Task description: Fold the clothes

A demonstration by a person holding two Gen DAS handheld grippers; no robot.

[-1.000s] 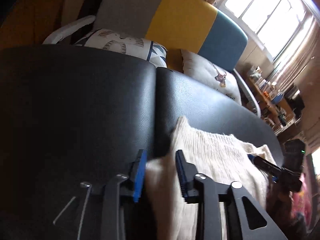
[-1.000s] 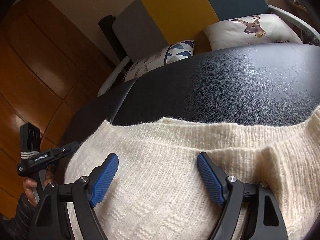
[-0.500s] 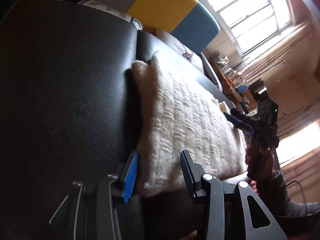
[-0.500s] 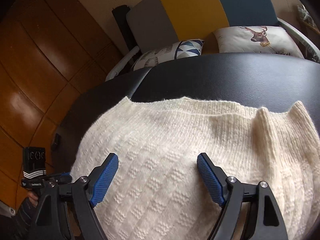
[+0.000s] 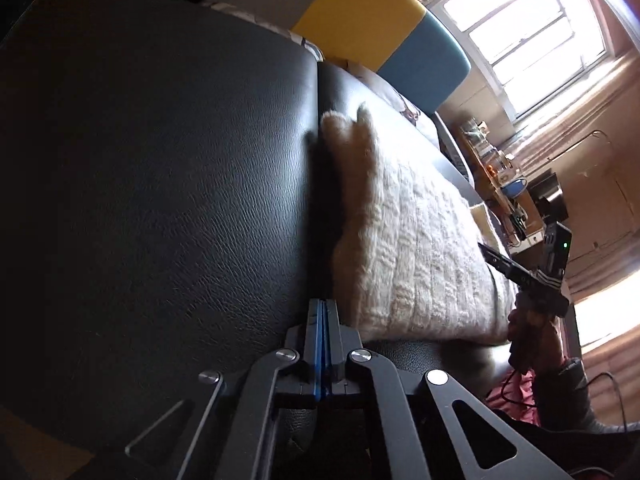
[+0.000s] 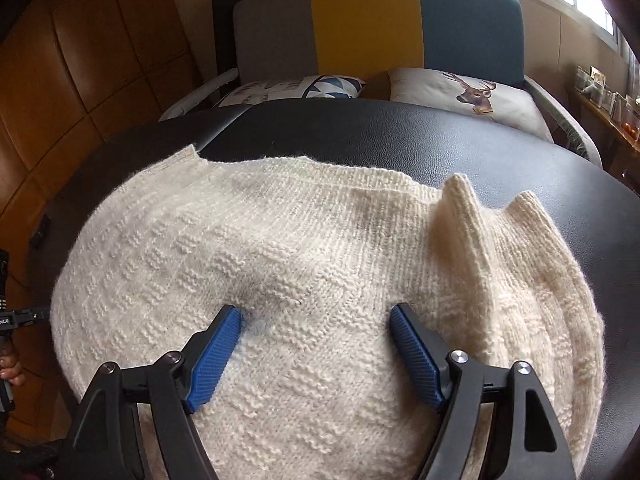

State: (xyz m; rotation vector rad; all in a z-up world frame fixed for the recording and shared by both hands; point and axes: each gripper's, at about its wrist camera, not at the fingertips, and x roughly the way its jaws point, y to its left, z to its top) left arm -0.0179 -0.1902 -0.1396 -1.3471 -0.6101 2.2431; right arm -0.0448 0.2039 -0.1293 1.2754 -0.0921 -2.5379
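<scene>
We see a cream knitted sweater (image 6: 312, 264) lying folded on a black leather surface (image 6: 400, 136). Our right gripper (image 6: 316, 320) hangs just over the middle of the sweater with its blue pads (image 6: 212, 356) spread wide apart, and nothing is between them; whether the tips touch the wool we cannot tell. On the right part of the sweater the ribbed edge stands up in two small peaks. Our left gripper (image 5: 323, 312) is beside the near corner of the sweater (image 5: 416, 240), over the bare leather (image 5: 160, 200), and its pads are pressed together with no cloth between them. In this view the right gripper (image 5: 516, 268) shows at the far side of the sweater, with a hand (image 5: 532, 332) under it. Behind the surface is a sofa (image 6: 376, 24) with grey, yellow and blue parts, and on it a cushion with a deer (image 6: 472, 96).
</scene>
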